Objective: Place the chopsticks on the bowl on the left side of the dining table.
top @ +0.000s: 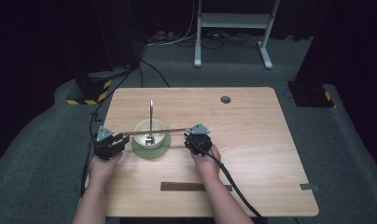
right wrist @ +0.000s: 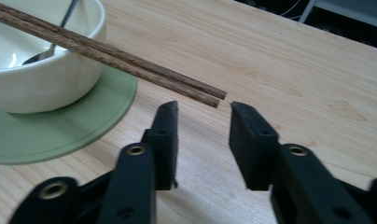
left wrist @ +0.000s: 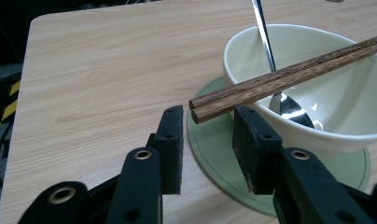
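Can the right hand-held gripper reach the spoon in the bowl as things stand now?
Probably not directly. The chopsticks lie across the bowl, between the right hand-held gripper and the spoon, so they would likely be knocked first.

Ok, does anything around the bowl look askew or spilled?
Nothing spilled. The chopsticks lie evenly across the bowl, which sits centred on its green saucer; the spoon leans inside on the far rim.

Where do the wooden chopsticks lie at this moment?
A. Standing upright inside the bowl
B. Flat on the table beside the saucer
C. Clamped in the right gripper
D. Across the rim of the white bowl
D: the chopsticks lie across the bowl, ends jutting past its rim on both sides, free of both grippers' jaws.
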Demonstrator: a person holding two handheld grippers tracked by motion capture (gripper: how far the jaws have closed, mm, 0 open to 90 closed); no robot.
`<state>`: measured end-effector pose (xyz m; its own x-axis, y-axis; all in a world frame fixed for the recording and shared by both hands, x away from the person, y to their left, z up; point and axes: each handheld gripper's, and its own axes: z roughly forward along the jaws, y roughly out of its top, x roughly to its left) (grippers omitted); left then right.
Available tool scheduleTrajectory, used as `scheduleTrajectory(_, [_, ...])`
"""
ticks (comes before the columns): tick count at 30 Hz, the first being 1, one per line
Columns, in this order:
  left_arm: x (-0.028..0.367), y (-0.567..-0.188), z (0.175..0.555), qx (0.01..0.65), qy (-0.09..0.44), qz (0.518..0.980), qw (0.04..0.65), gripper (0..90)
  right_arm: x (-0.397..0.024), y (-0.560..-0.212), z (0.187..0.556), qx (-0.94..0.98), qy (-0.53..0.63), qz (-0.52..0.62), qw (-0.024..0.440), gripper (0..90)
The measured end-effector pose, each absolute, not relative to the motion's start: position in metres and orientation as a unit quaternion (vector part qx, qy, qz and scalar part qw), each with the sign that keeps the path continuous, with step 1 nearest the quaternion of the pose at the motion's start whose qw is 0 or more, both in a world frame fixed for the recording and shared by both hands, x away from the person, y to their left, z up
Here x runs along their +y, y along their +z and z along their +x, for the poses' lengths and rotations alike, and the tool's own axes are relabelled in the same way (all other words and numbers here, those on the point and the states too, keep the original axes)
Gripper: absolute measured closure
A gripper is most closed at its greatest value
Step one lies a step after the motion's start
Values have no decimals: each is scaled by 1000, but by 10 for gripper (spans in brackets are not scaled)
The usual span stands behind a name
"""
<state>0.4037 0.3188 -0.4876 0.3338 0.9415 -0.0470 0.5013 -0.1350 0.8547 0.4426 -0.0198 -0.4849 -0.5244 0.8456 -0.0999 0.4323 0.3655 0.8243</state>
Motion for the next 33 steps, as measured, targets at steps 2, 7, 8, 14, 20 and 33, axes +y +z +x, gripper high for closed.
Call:
scheduleTrajectory(2, [319, -488, 404, 512, 268, 705, 412, 641, -22, -484, 445, 782, 387, 409, 266, 550])
scheduleTrajectory(7, [317, -488, 404, 513, 267, 701, 418, 685, -24, -484, 449, 782, 399, 405, 253, 521])
scheduleTrajectory(8, [317, -488, 404, 512, 268, 701, 418, 687, -22, -484, 448, 781, 400, 410, 248, 519])
scheduleTrajectory(14, [317, -488, 404, 511, 269, 701, 419, 701, -20, -485, 449, 787, 399, 401, 246, 552])
scheduleTrajectory(20, [318, -488, 405, 508, 270, 702, 419, 701, -18, -483, 448, 788, 400, 397, 250, 575])
scheduleTrajectory(33, [321, -488, 405, 510, 269, 700, 422, 699, -15, -484, 446, 788, 399, 396, 252, 589])
